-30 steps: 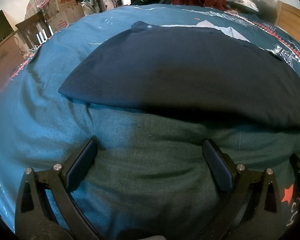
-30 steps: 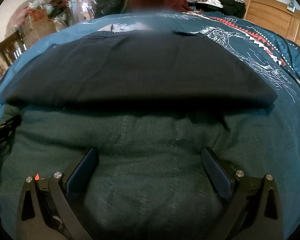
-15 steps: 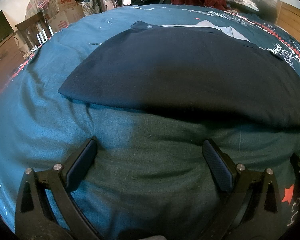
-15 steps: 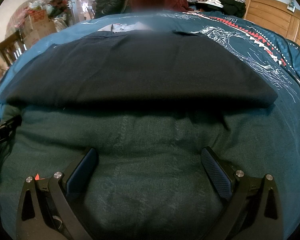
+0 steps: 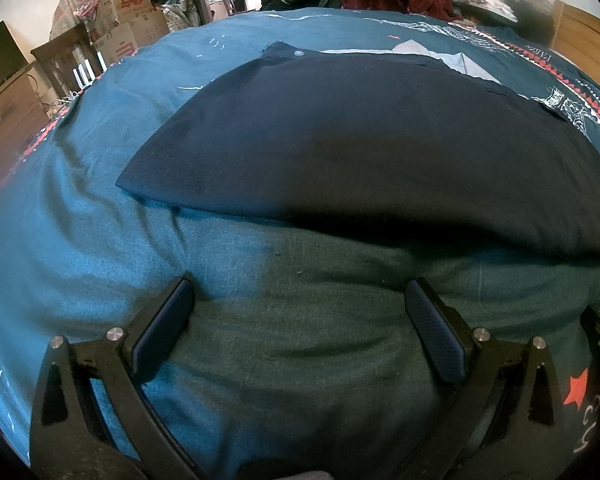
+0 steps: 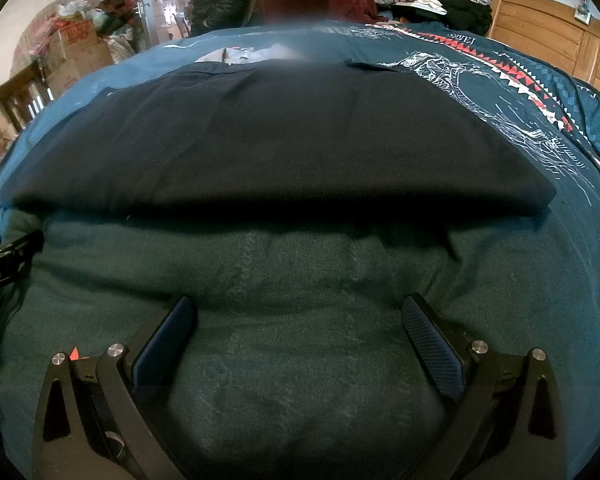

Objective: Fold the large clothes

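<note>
Left wrist view showed the left hand-held gripper (image 5: 298, 310) with its jaws spread wide over the teal bedspread (image 5: 80, 200), holding nothing. Just ahead lay the folded dark navy garment (image 5: 360, 140), flat on the bed, its near edge apart from the fingertips. From the right wrist, the right hand-held gripper (image 6: 298, 326) was likewise spread and empty, facing the same garment (image 6: 280, 140). Cardboard boxes (image 5: 128, 20) stood beyond; a pale item past the garment was perhaps another cloth.

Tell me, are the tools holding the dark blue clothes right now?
No. Both the left tool and right tool are open, holding nothing; the dark garment lies ahead on the bed cover.
</note>
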### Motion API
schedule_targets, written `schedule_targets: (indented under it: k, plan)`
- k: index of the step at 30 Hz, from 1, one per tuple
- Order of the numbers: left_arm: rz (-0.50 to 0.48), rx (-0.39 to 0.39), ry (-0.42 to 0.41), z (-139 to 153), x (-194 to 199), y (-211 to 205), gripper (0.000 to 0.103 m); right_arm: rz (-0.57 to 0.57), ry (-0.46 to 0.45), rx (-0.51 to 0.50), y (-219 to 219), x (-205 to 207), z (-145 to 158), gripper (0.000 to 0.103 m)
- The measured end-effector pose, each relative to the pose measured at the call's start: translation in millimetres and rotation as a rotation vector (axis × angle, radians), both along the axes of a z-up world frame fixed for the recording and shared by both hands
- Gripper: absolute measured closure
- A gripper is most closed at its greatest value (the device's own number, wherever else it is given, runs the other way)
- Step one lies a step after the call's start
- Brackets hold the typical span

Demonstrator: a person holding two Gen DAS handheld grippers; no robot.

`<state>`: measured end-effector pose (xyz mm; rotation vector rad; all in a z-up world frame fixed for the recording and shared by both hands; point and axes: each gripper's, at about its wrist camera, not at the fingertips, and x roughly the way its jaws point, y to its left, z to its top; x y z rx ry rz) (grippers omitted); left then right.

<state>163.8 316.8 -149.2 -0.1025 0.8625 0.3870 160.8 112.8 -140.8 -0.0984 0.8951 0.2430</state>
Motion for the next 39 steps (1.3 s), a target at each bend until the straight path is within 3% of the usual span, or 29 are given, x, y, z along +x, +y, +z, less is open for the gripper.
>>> schedule_targets:
  k: [39]
  plan:
    - [-0.005, -0.001, -0.001, -0.3, 0.0, 1.4, 0.0, -0.003, -0.002, 0.004, 3.2, -0.8, 0.1, 0.0]
